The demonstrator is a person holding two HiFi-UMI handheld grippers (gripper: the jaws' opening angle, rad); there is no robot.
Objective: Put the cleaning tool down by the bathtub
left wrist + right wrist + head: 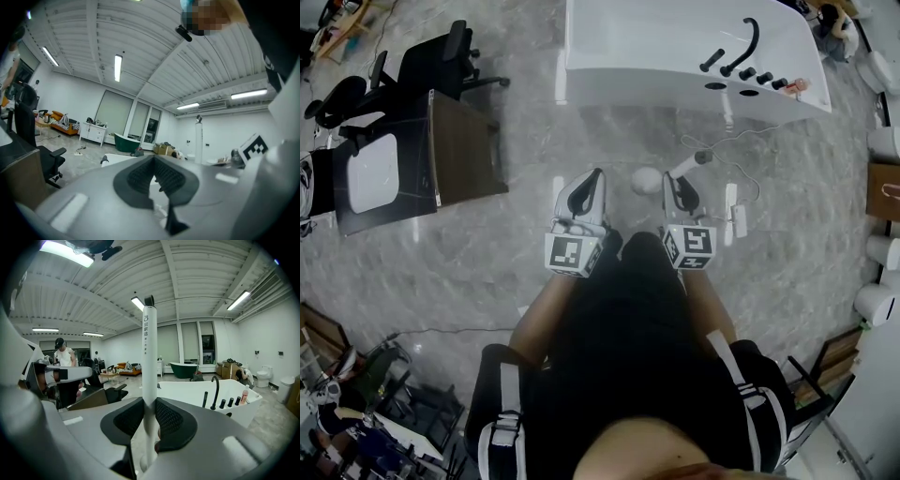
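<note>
Straight ahead at twelve o'clock, a cable (722, 139) lies before the bathtub (656, 47); the right gripper (677, 180) clamps the cleaning tool (149, 380), and the left gripper (596, 178) is pinched together, empty.

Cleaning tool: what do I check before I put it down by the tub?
1. Grip: right gripper has its jaws clamped on the cleaning tool: ok.
2. Spare hand: left gripper is empty, jaws together: ok.
3. Near enough: not ok, the tub stands ahead across the floor.
4. Floor before the tub free: not ok, a cable lies there.
</note>
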